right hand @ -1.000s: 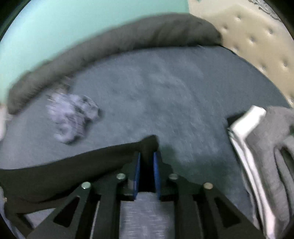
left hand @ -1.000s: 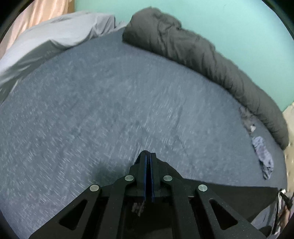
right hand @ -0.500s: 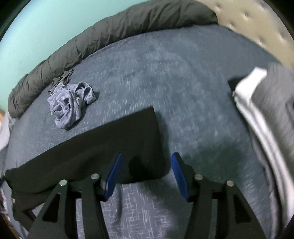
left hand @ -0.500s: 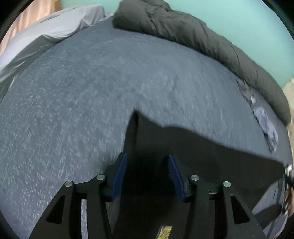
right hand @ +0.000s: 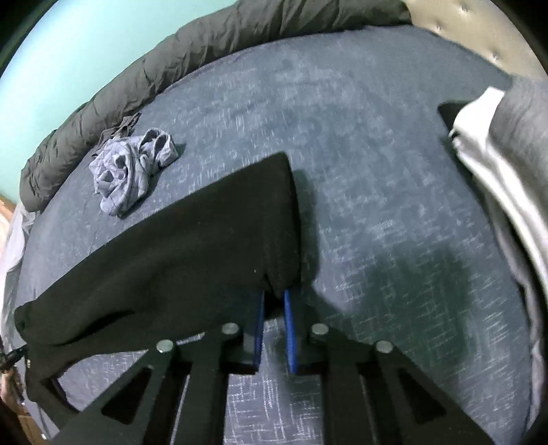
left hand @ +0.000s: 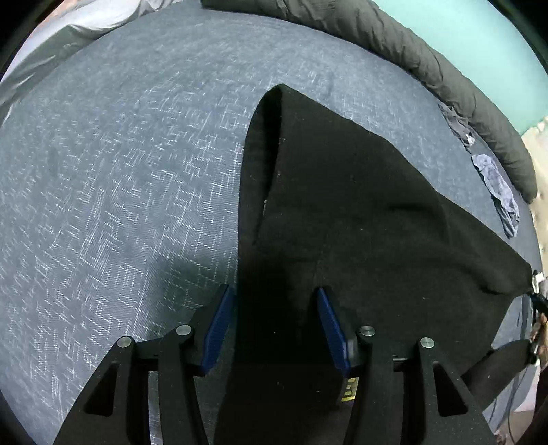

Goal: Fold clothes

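Note:
A black garment (left hand: 359, 205) lies spread on the blue-grey bed sheet (left hand: 120, 171), with one folded corner pointing away from me. My left gripper (left hand: 275, 308) is open, its blue pads standing either side of the garment's near part without pinching it. In the right wrist view the same black garment (right hand: 188, 246) stretches off to the left. My right gripper (right hand: 274, 308) is shut on its near right corner, the cloth bunched between the narrow blue pads.
A crumpled blue-grey checked garment (right hand: 132, 171) lies near the rolled dark grey duvet (right hand: 171, 65) along the far edge. A stack of folded grey and white clothes (right hand: 507, 154) sits at the right. A pale grey pillow (left hand: 85, 24) is at the far left.
Both grippers let go of the black garment and it dropped flat on the bed. The left stays open and has drawn back; the right has closed again on the near corner.

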{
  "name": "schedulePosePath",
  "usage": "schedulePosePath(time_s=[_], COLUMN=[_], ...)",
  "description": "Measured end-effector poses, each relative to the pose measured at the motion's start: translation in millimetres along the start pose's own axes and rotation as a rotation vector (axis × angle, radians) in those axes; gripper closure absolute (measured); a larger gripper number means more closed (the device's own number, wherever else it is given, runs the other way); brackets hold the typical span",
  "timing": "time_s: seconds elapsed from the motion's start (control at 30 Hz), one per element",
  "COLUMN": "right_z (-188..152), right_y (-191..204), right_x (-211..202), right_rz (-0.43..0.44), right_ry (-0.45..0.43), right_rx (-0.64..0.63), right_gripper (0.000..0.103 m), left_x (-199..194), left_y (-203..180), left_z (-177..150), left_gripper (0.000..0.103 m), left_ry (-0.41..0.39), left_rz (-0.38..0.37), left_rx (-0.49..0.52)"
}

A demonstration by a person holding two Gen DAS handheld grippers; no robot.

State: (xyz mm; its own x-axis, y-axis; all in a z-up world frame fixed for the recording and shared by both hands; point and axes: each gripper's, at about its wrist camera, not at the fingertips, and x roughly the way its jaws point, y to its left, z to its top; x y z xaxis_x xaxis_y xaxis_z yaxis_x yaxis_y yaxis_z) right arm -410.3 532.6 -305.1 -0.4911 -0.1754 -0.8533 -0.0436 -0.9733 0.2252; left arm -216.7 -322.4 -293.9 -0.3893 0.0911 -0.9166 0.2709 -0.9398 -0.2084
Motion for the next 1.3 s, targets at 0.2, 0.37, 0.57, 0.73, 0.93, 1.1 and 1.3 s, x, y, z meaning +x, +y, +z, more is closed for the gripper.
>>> schedulePosePath(time_s=[0.2,0.37,0.57,0.73,0.93,1.1,1.3], right_z=[11,7,-28,-81,-139,-161,-187], right_y=[23,27,17,-4,-26,-30,-35], right_x=[-12,-41,-91,-123,-154,-164,-176], right_rz=[-0.176,-0.203,-0.067,-0.029,-0.01,0.005,0.023], right_ry=[-0.04,-0.067,-0.032,0.047,0.102,0.102,0.101], right_rx=[-0.115,-0.124,-0.082,-0.061,-0.021,-0.021,-0.021], right_gripper=[0.093,0.064,0.053,0.047,0.042,0.041,0.041], left_x=[-14,-49,-82,-92,-105,-122,-126], left_y=[-6,0,-1,7,-1,-8,-10], left_z=[-2,-16,-46,-82,-118,-136,-151], left_gripper=[0.052,0.051,0.047,0.042,0.04,0.039,0.033], left_ry=[-0.006,-0.037,-0.034,-0.016,0.007,-0.003,-0.016], left_rz=[0.049,0.046,-0.013,-0.074,-0.094,-0.119,-0.118], left_rx=[0.028,-0.007,-0.062,-0.096,-0.089,-0.085,-0.109])
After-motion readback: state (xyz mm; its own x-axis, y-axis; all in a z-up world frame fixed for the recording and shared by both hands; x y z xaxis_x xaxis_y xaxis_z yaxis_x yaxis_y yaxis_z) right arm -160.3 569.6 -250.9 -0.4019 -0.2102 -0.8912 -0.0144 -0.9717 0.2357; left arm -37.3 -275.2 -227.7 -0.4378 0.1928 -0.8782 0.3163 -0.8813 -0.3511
